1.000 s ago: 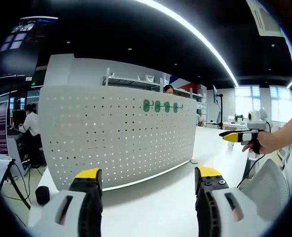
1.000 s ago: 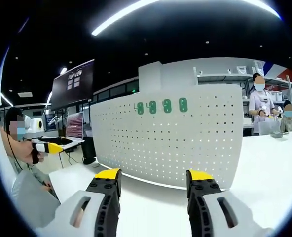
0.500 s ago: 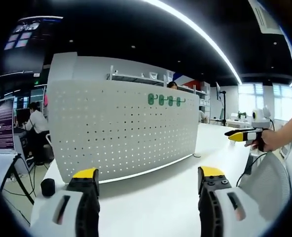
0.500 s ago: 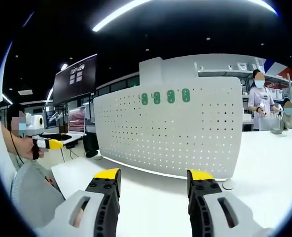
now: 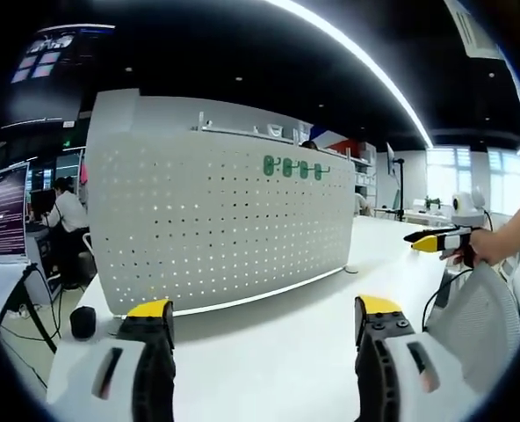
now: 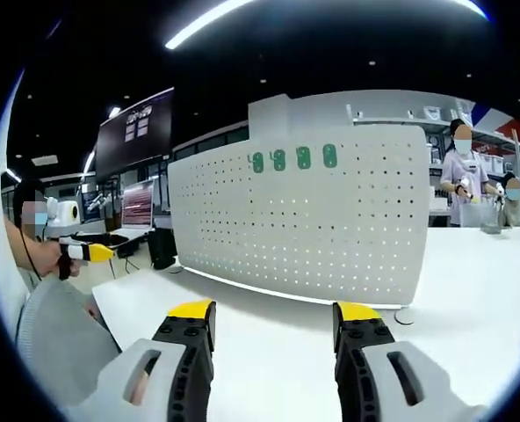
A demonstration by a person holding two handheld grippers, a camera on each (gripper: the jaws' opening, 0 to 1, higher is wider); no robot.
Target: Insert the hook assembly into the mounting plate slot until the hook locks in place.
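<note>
A white perforated mounting plate (image 5: 225, 229) (image 6: 313, 220) stands upright on the white table. Several green hooks (image 5: 295, 167) (image 6: 293, 159) hang in a row near its top edge. My left gripper (image 5: 264, 321) is open above the table in front of the plate, nothing between its yellow-tipped jaws. My right gripper (image 6: 273, 321) is also open and empty, facing the plate from the other side. In the left gripper view the right gripper (image 5: 436, 241) comes in from the right in a hand. In the right gripper view the left gripper (image 6: 89, 252) shows at the left.
The white table (image 5: 278, 343) (image 6: 269, 303) stretches under both grippers. A small round disc (image 6: 405, 316) lies by the plate's right foot. People stand by shelves at the back right (image 6: 466, 180). Monitors (image 6: 137, 207) stand at the left.
Both views have drawn back and dropped a little, so the plate looks smaller and more table shows. The round disc by the plate's foot has come into sight. Both grippers stay open.
</note>
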